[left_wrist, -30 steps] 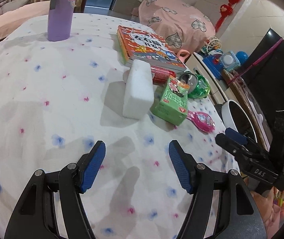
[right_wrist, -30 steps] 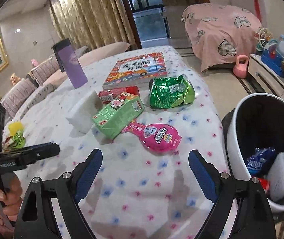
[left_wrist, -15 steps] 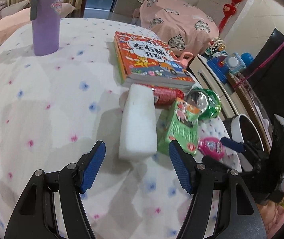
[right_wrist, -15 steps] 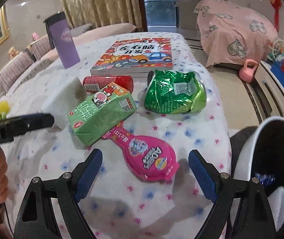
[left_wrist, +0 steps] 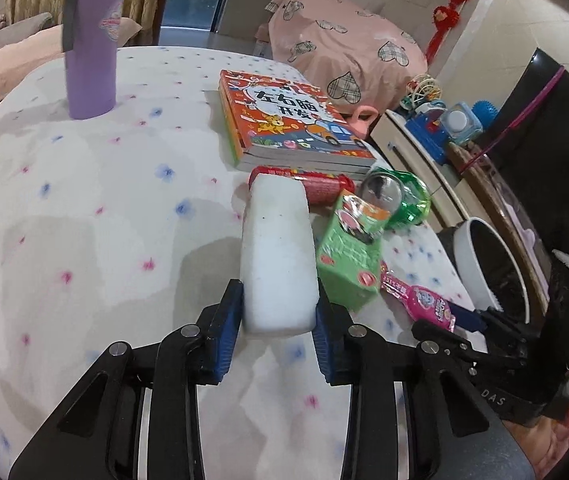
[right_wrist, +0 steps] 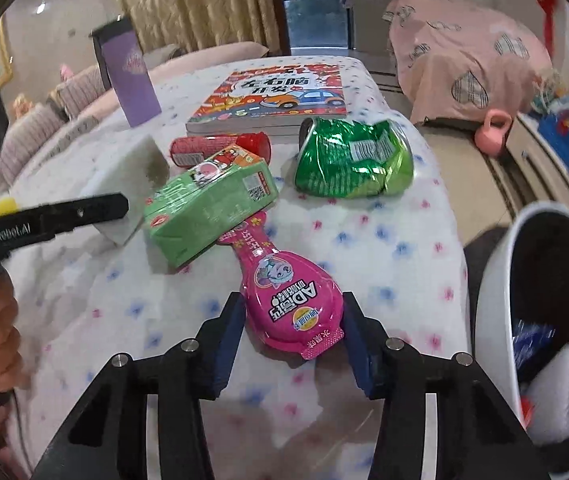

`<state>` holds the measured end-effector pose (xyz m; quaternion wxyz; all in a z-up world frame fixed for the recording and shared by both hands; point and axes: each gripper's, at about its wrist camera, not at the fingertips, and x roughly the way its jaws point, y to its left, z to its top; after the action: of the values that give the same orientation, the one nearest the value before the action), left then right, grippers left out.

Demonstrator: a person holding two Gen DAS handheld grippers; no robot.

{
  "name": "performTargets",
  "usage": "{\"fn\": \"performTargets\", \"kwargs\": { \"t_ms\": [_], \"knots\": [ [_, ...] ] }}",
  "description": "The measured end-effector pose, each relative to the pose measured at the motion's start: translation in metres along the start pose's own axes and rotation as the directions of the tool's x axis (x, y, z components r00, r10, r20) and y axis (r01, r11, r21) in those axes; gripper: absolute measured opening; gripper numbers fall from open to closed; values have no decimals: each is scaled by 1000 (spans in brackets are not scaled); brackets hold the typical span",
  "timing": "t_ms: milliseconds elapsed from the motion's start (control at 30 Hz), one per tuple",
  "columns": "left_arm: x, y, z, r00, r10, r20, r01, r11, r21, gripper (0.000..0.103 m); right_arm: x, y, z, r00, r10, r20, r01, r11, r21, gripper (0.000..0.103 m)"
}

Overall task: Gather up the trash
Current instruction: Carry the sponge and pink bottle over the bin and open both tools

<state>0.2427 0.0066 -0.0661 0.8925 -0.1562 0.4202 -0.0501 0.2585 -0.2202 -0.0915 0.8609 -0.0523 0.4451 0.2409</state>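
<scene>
Both claws were closing: the left claw (left_wrist: 278, 320) on the white foam (left_wrist: 278, 256), the right claw (right_wrist: 290, 330) on the pink pouch (right_wrist: 284, 288). Carton (right_wrist: 208, 208), can (right_wrist: 354, 160) and red tube (right_wrist: 220, 146) lay uncollected on the tabletop (right_wrist: 384, 248); the bin (right_wrist: 500, 280) held some trash.

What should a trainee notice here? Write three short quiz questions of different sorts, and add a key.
1. True or false: the white foam block sits between the left gripper's fingers.
2. What sits between the right gripper's fingers? A: crushed green can. B: pink pouch. C: purple bottle.
3. Which container beside the table already holds trash?

Key: 1 true; 2 B; 3 the white bin. Both grippers' jaws are closing on those items.
</scene>
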Motion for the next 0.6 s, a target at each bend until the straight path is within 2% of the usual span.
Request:
{"fn": "performTargets", "kwargs": {
  "t_ms": [100, 267, 600],
  "knots": [
    [-14, -3, -11, 1000, -18, 7, 18, 1000, 1, 31, -13, -3, -14, 999, 30, 17, -31, 998, 61, 48],
    [-28, -16, -26, 998, -61, -2, 61, 998, 20, 31, -31, -8, -35, 999, 33, 43, -38, 992, 122, 47],
    [-36, -64, -43, 989, -141, -37, 144, 984, 101, 31, -71, -21, -57, 993, 1, 119, -28, 974, 225, 46]
  ]
}}
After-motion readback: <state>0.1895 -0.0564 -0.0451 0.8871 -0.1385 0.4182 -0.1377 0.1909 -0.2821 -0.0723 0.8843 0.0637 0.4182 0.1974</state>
